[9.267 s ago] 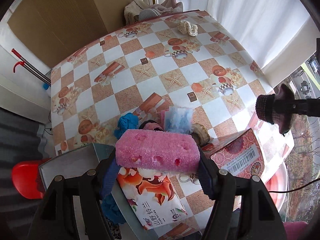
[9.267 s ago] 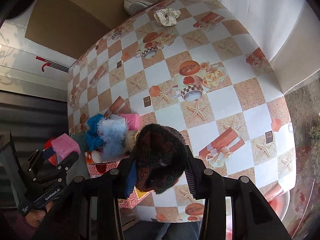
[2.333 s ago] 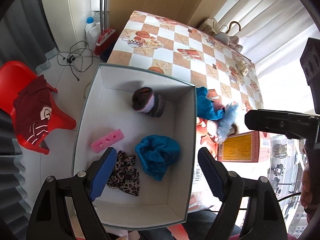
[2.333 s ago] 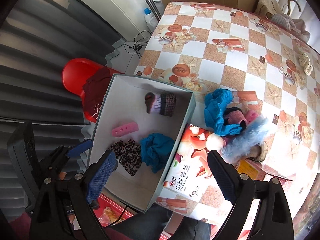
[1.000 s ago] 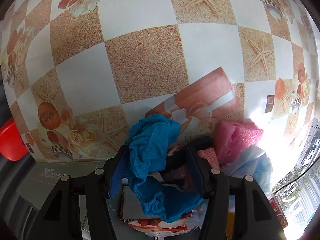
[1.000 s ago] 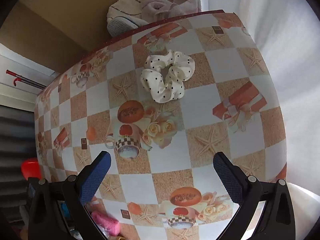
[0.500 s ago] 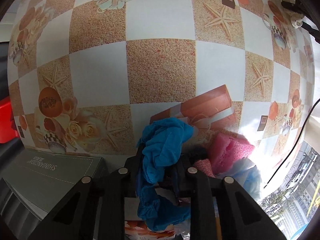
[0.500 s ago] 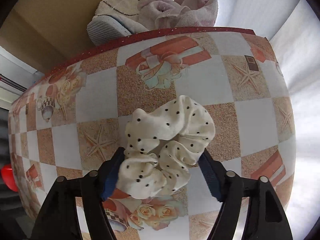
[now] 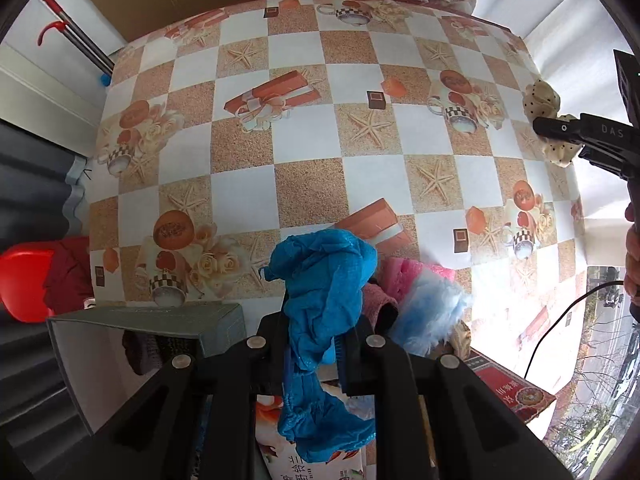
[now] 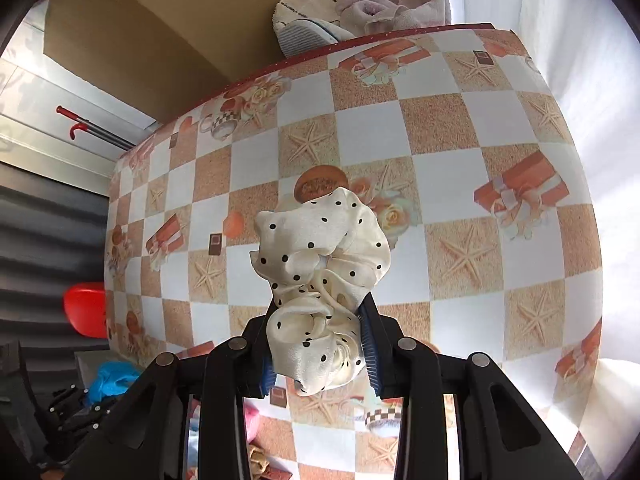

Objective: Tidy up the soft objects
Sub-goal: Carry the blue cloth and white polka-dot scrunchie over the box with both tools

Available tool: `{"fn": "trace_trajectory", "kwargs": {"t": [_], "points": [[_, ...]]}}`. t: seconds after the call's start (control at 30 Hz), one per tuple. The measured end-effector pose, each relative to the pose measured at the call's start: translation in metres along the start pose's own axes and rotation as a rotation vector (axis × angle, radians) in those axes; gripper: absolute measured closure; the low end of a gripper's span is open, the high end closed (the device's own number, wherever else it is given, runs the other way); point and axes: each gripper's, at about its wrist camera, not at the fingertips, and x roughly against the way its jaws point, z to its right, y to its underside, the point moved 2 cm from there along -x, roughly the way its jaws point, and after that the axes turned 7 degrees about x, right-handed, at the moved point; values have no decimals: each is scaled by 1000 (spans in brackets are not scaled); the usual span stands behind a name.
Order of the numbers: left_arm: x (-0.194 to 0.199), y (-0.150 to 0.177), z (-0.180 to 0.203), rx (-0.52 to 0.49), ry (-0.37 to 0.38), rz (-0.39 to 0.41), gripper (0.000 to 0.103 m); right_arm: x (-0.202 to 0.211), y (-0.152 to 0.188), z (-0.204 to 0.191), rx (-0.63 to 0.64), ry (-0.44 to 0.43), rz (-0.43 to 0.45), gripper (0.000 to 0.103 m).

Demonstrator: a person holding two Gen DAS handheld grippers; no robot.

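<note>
Left wrist view: your left gripper (image 9: 316,344) stands clamped on a crumpled blue cloth (image 9: 324,292) at bottom center, the cloth's long axis running up and down the frame, one end bunched above the jaws, the other trailing below them. Lower left, a grey box (image 9: 160,316) shows one corner; what the dark item inside it is cannot be told. Right of the cloth lie a pink sponge (image 9: 412,274), a pale blue fluffy piece (image 9: 430,316) and a red carton (image 9: 516,394) with writing too small to read. Beneath the cloth a tissue pack (image 9: 320,466) bears Chinese characters. At right edge your right gripper (image 9: 554,130), lettered "DAS", pinches a cream dotted scrunchie (image 9: 542,100) above the checkered tablecloth (image 9: 248,152).

Right wrist view: the right gripper (image 10: 320,344) is closed on the scrunchie (image 10: 320,264), which fills center frame, its long axis vertical, hiding part of the tablecloth (image 10: 460,160) behind. A folded towel and slipper pile (image 10: 360,8) sits at upper center, a red chair (image 10: 84,310) at left, the blue cloth (image 10: 108,376) lower left.
</note>
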Motion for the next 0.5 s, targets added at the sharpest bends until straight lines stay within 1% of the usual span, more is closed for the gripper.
{"fn": "trace_trajectory", "kwargs": {"t": [0.13, 0.2, 0.27, 0.37, 0.5], "points": [[11, 29, 22, -52, 25, 33, 85, 31, 52, -13, -43, -18, -1, 67], [21, 49, 26, -83, 41, 41, 85, 48, 78, -20, -65, -15, -2, 67], [22, 65, 32, -119, 48, 50, 85, 64, 103, -29, -80, -4, 1, 67], [33, 89, 29, -156, 71, 57, 85, 83, 138, -51, -96, -7, 0, 67], [51, 117, 14, -182, 82, 85, 85, 100, 175, -97, -43, 9, 0, 67]]}}
